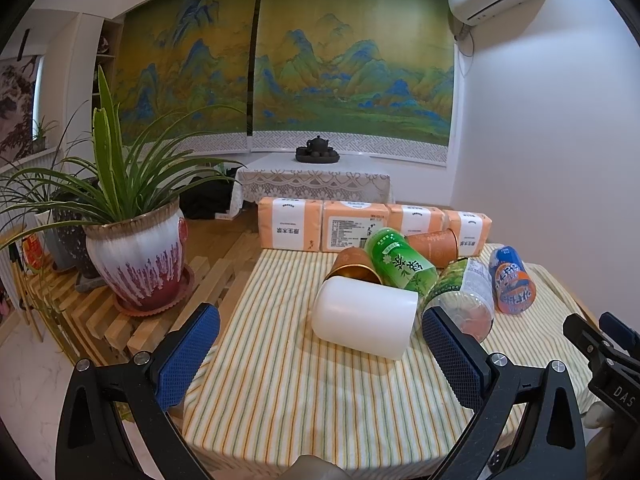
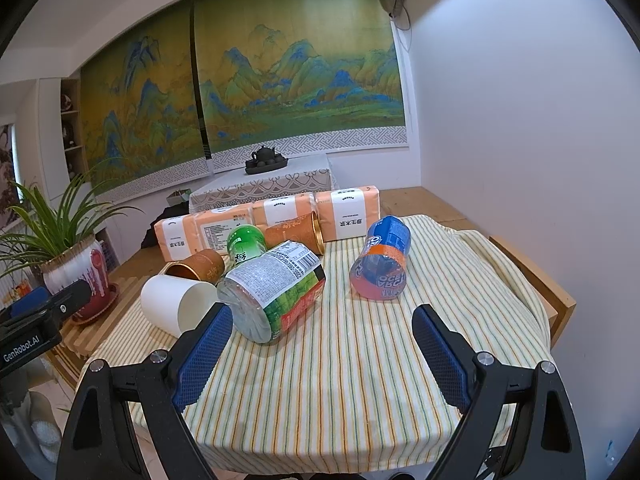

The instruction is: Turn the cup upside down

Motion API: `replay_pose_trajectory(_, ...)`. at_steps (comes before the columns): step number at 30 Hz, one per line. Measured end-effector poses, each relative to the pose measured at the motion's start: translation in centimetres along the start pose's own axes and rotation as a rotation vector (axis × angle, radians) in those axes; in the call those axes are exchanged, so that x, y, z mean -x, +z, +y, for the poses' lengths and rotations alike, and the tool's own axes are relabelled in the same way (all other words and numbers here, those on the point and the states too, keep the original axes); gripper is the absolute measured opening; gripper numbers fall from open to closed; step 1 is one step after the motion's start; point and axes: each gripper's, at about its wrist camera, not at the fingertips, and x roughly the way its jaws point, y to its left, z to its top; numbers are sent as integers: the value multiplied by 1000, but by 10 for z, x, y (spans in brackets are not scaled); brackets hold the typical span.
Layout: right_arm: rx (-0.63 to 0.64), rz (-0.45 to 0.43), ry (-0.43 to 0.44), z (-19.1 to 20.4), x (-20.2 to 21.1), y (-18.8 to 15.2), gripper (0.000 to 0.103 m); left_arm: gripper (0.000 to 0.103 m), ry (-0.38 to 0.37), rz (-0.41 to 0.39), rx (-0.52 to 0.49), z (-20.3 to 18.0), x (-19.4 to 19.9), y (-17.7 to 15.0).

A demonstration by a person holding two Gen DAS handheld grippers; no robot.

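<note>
A white cup (image 1: 362, 316) lies on its side on the striped tablecloth (image 1: 304, 392), its closed base toward the left. In the right wrist view the cup (image 2: 176, 304) shows at the left, its mouth facing right. My left gripper (image 1: 320, 354) is open and empty, just short of the cup, which sits between and beyond its blue pads. My right gripper (image 2: 322, 354) is open and empty, to the right of the cup, in front of a lying bottle.
Two orange paper cups (image 1: 354, 266) (image 1: 434, 246), a green bottle (image 1: 402, 266), a clear green-label bottle (image 2: 276, 288) and a blue-orange bottle (image 2: 382, 260) lie behind and right of the cup. Tissue packs (image 1: 360, 226) line the far edge. A potted plant (image 1: 136, 256) stands left.
</note>
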Motion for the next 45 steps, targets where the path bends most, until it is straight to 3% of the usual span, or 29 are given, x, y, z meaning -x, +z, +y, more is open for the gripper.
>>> replay_pose_trajectory(45,18,6,8,8,-4,2,89,103,-8,25,-22,-5,-11,0)
